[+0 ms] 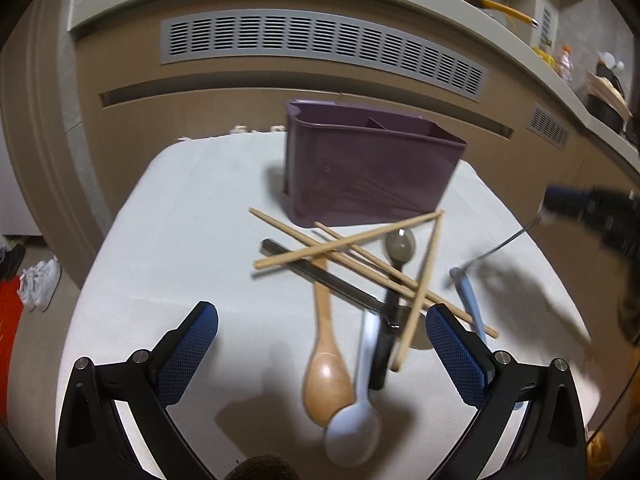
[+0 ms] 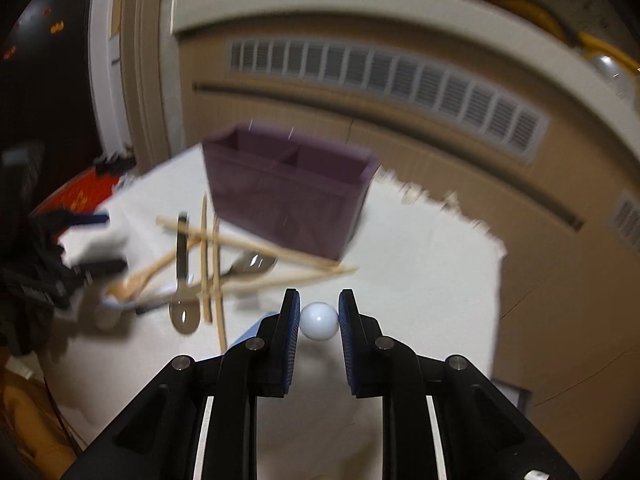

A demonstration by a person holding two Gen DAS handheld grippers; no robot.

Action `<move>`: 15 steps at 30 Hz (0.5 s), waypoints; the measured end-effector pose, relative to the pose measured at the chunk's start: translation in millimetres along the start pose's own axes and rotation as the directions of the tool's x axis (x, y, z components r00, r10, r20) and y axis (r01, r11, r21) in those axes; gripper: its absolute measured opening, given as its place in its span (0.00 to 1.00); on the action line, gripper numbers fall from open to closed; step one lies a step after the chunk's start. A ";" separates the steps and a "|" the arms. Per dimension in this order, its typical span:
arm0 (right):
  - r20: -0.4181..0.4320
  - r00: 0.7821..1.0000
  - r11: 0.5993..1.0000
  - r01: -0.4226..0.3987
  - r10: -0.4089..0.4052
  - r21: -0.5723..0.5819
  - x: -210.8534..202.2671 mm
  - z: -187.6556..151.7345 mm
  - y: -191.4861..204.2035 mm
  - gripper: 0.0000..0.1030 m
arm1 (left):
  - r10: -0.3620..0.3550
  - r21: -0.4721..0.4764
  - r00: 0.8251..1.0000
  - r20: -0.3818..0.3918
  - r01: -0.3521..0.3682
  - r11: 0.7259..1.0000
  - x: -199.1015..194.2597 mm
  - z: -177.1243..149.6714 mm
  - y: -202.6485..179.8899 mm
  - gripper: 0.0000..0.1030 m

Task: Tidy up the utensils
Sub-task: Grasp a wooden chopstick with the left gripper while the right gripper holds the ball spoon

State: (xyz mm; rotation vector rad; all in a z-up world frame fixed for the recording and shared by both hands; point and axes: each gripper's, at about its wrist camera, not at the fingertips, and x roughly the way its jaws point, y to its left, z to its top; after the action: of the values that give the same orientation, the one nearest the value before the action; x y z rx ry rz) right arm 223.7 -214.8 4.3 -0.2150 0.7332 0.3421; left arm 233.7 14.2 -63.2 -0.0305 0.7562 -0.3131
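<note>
Left wrist view: left gripper [image 1: 322,334] hangs with jaws wide and empty over the tangle of chopsticks [image 1: 348,246], wooden spoon [image 1: 326,368] and pale blue spoon [image 1: 354,428] at lower centre, purple caddy [image 1: 368,172] behind them; at the right edge the right gripper shows blurred, apparently carrying a thin utensil. Right wrist view alone shows that grip: right gripper [image 2: 319,314], jaws narrow, clamps a white rounded end [image 2: 319,320], which utensil I cannot tell; pickup looks done, and next comes carrying it to a compartment in the caddy at upper centre.

Both views are taken from the wrists, angled down along the fingers. The left one is set close above the utensil pile [image 1: 360,280], facing the purple caddy [image 1: 368,168]. The right one is aimed at the same caddy from further right, so both things are shared.
</note>
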 end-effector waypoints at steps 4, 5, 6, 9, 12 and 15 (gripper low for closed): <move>0.027 1.000 1.000 -0.004 0.003 0.029 -1.4 11.3 -4.7 0.16 | 0.011 0.052 1.000 0.004 -0.011 0.999 0.0 1.6 -12.9 1.00; 0.023 1.000 0.999 -0.012 0.011 0.036 1.9 12.3 -4.1 0.14 | 0.007 0.058 1.000 -0.003 -0.007 0.998 0.7 2.5 -14.9 1.00; 0.020 1.000 0.999 -0.018 0.017 0.044 6.4 12.8 -3.8 0.11 | -0.010 0.065 1.000 -0.022 0.012 0.998 3.7 4.8 -18.7 1.00; 0.024 0.999 0.997 -0.033 0.032 0.074 13.9 13.3 -5.7 0.10 | -0.067 0.113 0.996 -0.063 0.074 0.991 15.9 15.0 -33.9 0.99; 0.026 0.999 0.995 -0.044 0.041 0.089 16.0 10.7 -7.4 0.10 | -0.090 0.218 0.989 -0.115 0.114 0.969 35.5 26.5 -57.5 0.78; 0.024 0.999 0.995 -0.039 0.037 0.093 15.8 6.1 -7.7 0.10 | -0.117 0.285 0.978 -0.170 0.162 0.945 58.1 37.5 -78.6 0.55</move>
State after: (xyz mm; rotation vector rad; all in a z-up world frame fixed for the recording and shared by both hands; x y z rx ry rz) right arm 241.3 -216.3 -1.5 -0.1089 0.7303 0.3452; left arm 277.8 -80.8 -63.8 0.2285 0.8526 -0.5684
